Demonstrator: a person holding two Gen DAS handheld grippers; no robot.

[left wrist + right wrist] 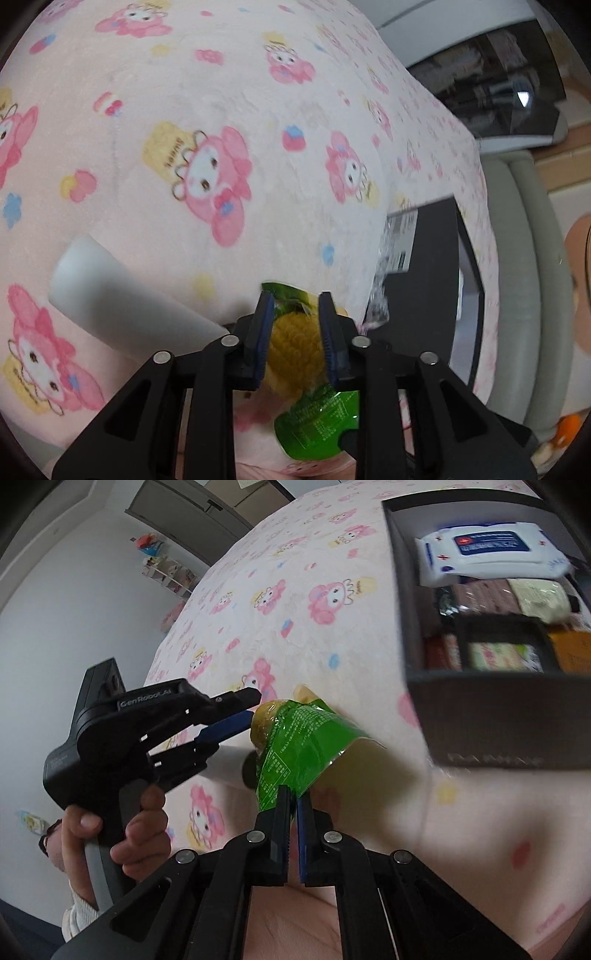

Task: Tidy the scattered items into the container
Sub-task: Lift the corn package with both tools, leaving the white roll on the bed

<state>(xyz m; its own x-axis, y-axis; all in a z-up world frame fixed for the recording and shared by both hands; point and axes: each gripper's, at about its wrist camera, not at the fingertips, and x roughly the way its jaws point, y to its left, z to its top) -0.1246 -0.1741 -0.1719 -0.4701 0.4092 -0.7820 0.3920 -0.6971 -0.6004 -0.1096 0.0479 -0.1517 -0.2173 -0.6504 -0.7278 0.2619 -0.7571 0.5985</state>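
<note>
Our right gripper (293,805) has its fingers pressed together on the thin edge of the green printed plastic packet with a yellow corn cob inside (295,734), pinching the film and not the cob itself. Our left gripper (293,332) sits at the other end with its blue-padded fingers part spread on either side of the yellow cob; we cannot tell whether the pads truly press on it or only flank it. The packet hangs between the two tools, above the pink cartoon-print bedspread (221,92) and near the corner of the dark grey cardboard box (491,698), which already holds a white wipes pack (487,554) and other wrapped goods. We judge this as the carrying step, with the packet passing to the right side. Next we need the left fingers clear of the cob, then a swing over the box wall and a release inside
</note>
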